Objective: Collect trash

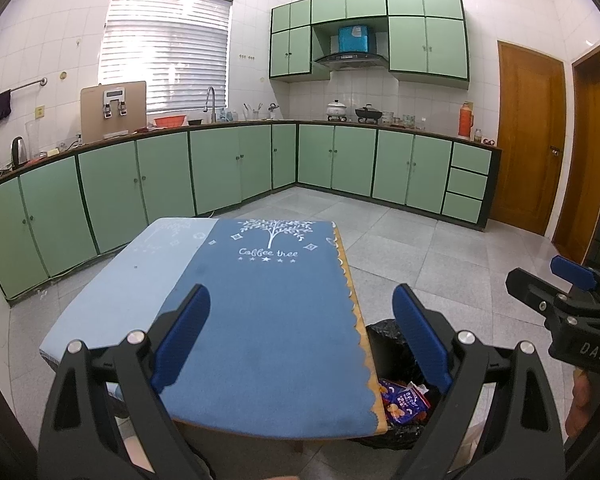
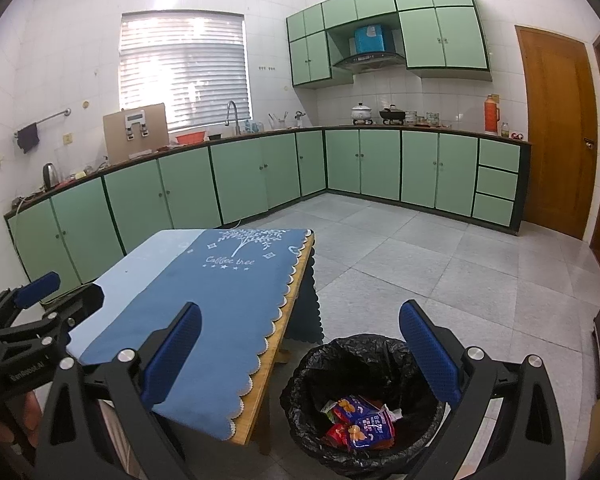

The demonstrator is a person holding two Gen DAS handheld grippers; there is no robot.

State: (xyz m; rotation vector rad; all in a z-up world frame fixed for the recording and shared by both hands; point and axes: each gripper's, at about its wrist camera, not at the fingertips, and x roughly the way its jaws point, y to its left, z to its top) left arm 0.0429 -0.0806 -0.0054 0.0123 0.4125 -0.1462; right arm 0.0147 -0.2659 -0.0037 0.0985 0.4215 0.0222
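A bin lined with a black bag (image 2: 364, 364) stands on the floor by the table's right edge; it also shows in the left wrist view (image 1: 388, 352). Snack wrappers (image 2: 360, 420) in blue, red and orange lie inside it, also seen in the left wrist view (image 1: 404, 400). My left gripper (image 1: 302, 340) is open and empty above the table's blue cloth (image 1: 268, 320). My right gripper (image 2: 300, 354) is open and empty above the bin's left rim. The right gripper appears in the left wrist view (image 1: 556, 288), and the left gripper in the right wrist view (image 2: 48, 296).
The small wooden table (image 2: 260, 392) carries a blue "Coffee tree" cloth (image 2: 204, 300). Green kitchen cabinets (image 1: 240, 164) run along the far walls. Wooden doors (image 1: 528, 136) stand at the right. Grey tiled floor (image 2: 440, 272) lies between.
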